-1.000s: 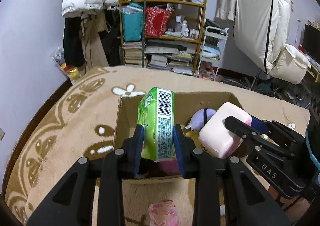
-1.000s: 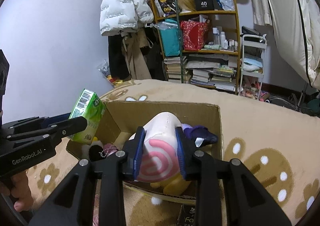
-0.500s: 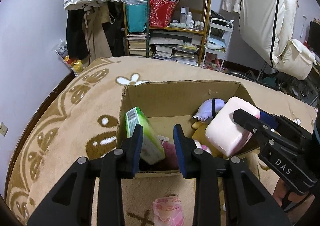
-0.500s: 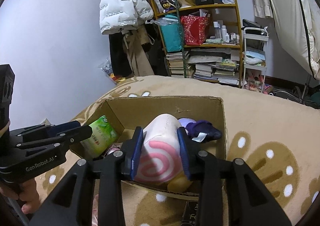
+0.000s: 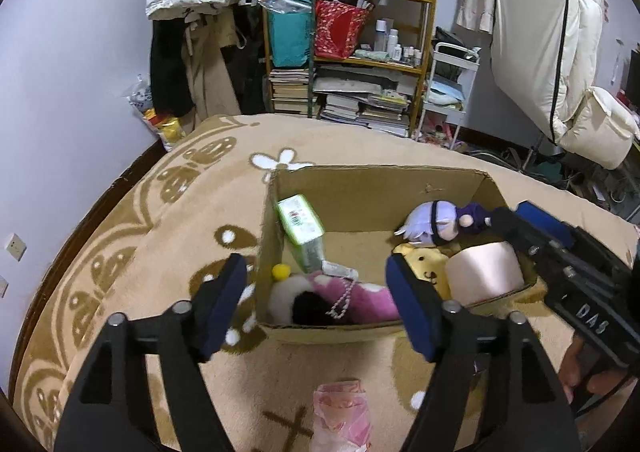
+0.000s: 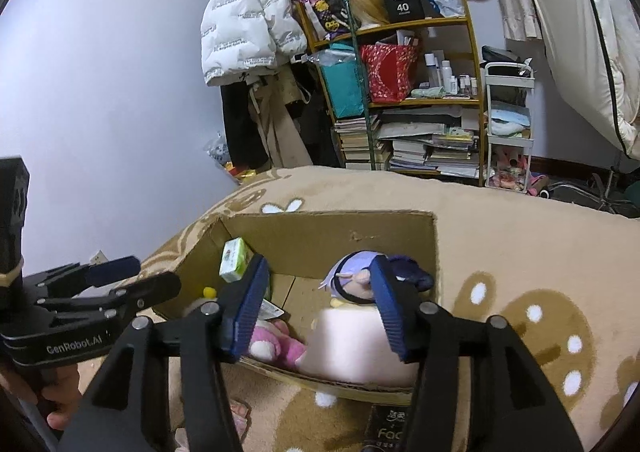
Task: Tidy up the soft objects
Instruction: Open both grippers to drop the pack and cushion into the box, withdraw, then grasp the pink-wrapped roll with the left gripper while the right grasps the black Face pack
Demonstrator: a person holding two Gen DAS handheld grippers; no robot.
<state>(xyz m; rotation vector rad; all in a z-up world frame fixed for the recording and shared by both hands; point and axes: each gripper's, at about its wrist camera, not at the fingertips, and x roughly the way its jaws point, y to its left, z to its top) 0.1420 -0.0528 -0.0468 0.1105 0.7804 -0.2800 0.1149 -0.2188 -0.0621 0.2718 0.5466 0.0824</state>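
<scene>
We find bare floor in the cardboard box [image 5: 372, 188] only at its middle, toward the far wall. A green tissue pack [image 5: 301, 221] leans in the far-left corner, a pink plush [image 5: 352, 298] fills the near-left, and 3 toys crowd the right side.

Ahead I see a lavender wall [image 5: 72, 64], cluttered wooden shelf [image 5: 348, 52] upper centre, beige patterned rug [image 5: 132, 236] below.
</scene>
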